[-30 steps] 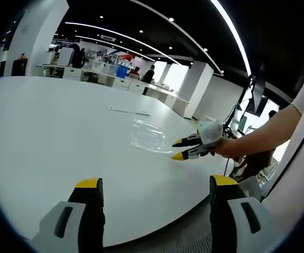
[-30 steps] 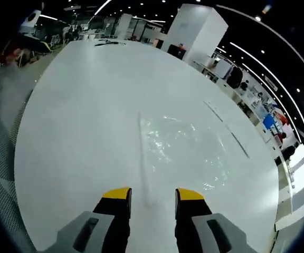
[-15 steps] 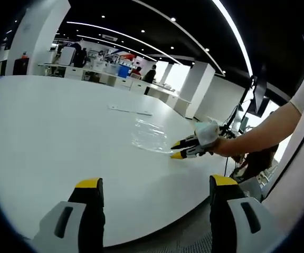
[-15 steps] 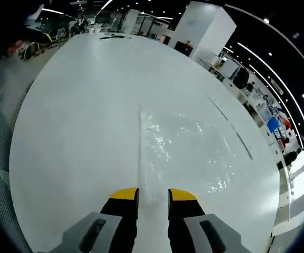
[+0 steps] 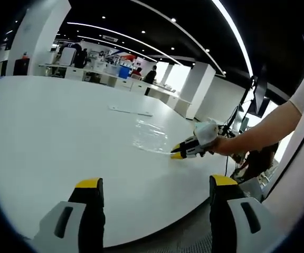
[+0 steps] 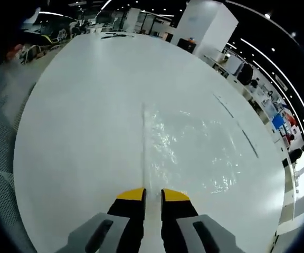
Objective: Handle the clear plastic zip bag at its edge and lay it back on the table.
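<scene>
Since a second ago your right hand-held gripper (image 6: pixel 152 195) has brought its jaws in from well apart to nearly together, and they now pinch the near end of the bag's zip edge.

Your white table (image 6: pixel 83 121) spreads from 7 to 2 o'clock in the right gripper view. On it the clear plastic zip bag (image 6: pixel 194 153) lies flat, running from the jaw tips toward 1 o'clock, its straight edge pointing to 12 o'clock.

In the left gripper view the bag (image 5: pixel 151 136) lies at about 1 o'clock from your left hand-held gripper (image 5: pixel 155 184), well apart from it. That gripper's jaws stand wide apart with nothing between them. The right hand-held gripper (image 5: pixel 177 153) touches the bag's near corner there, your hand (image 5: pixel 221 146) behind it at 3 o'clock.
</scene>
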Demonstrator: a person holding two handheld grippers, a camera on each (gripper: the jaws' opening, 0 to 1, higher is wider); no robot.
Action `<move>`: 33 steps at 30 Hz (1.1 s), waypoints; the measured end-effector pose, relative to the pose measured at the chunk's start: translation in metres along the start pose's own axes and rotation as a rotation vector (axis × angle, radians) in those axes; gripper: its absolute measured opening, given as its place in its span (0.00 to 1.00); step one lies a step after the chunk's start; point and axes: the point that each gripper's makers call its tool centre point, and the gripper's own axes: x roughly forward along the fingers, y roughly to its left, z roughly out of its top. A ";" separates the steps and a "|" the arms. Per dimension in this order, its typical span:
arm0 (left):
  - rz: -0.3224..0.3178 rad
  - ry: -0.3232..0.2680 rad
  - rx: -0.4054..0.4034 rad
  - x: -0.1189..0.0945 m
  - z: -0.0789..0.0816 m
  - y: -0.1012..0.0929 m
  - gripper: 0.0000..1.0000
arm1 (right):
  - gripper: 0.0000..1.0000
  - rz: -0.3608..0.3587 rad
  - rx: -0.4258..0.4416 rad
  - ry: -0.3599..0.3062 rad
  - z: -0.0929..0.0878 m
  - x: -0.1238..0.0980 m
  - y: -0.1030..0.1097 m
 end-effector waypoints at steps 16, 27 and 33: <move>0.002 -0.012 -0.001 -0.001 0.001 0.002 0.81 | 0.00 0.028 -0.030 0.029 -0.007 0.000 0.000; -0.003 -0.011 0.006 -0.001 0.001 0.001 0.81 | 0.00 0.047 -0.099 0.023 -0.011 -0.012 0.005; -0.010 -0.003 0.013 0.000 0.001 -0.006 0.80 | 0.00 0.044 -0.151 0.001 -0.004 -0.028 0.004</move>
